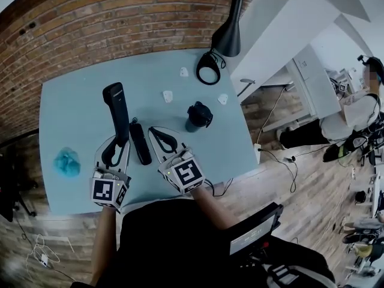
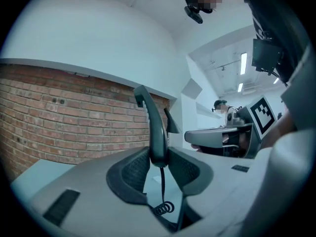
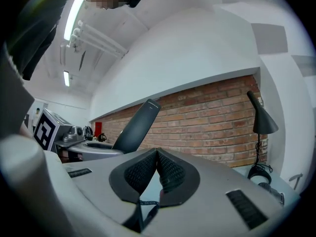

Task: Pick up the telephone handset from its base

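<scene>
Head view: blue table (image 1: pixel 72 101) before brick wall (image 1: pixel 90 17). Left gripper (image 1: pixel 115 146) clamped on lower end of black handset (image 1: pixel 117 110). Handset is tilted up, off base (image 1: pixel 140 141), which lies on table just right of it. Left gripper view: both pads (image 2: pixel 136 169) press handset (image 2: pixel 155 127), coiled cord (image 2: pixel 163 207) hangs below. Right gripper (image 3: pixel 157 154) has jaws together, nothing seen between pads. Black cup (image 1: pixel 198 116), lamp (image 1: pixel 228 32), 1 blue cloth (image 1: pixel 67 162) on table.
</scene>
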